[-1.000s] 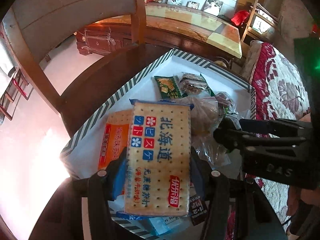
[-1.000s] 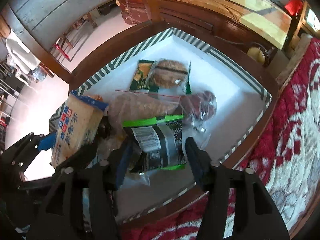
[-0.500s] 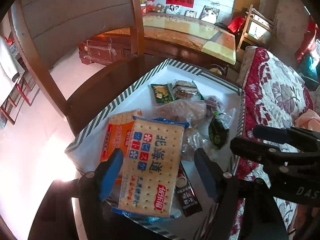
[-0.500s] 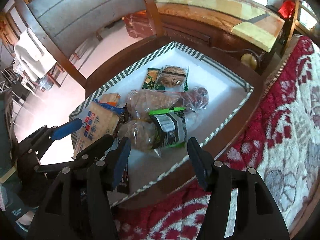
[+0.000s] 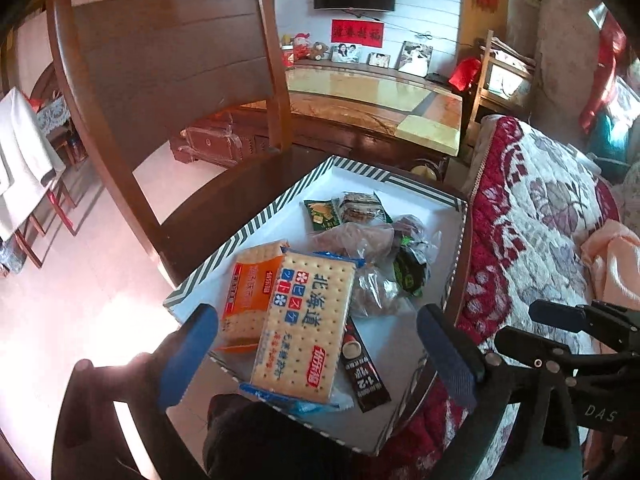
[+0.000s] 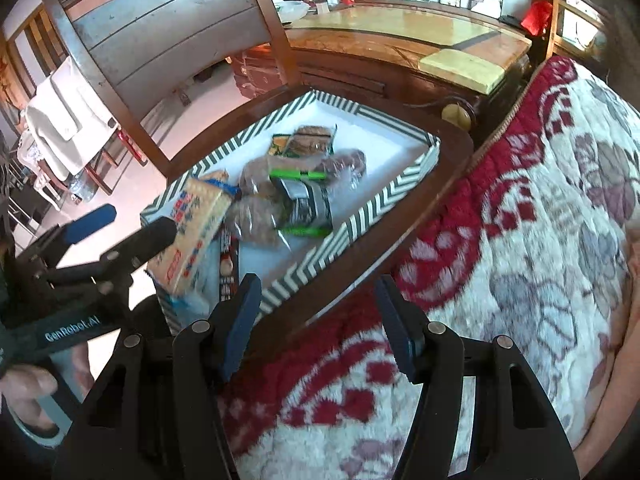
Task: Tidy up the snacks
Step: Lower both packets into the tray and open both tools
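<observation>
A white tray with a striped rim sits on a wooden chair seat and holds several snacks. The blue-lettered cracker pack lies in it, partly on an orange cracker pack. My left gripper hovers above the pack with its jaws opening wide, and the blue pads are clear of it. A green-and-black packet rests mid-tray among clear bags of brown snacks. My right gripper stands open with nothing in it, over the chair edge and blanket.
A dark sachet lies by the tray's near corner. The chair's back rises behind the tray. A red-and-white floral blanket lies to the right. A glass-topped wooden table stands beyond. A person's hand holds the left gripper.
The left gripper let go of the blue cracker pack, which now lies in the tray, and its jaws spread wide. Both grippers drew back and up; the right left the green-and-black packet.
</observation>
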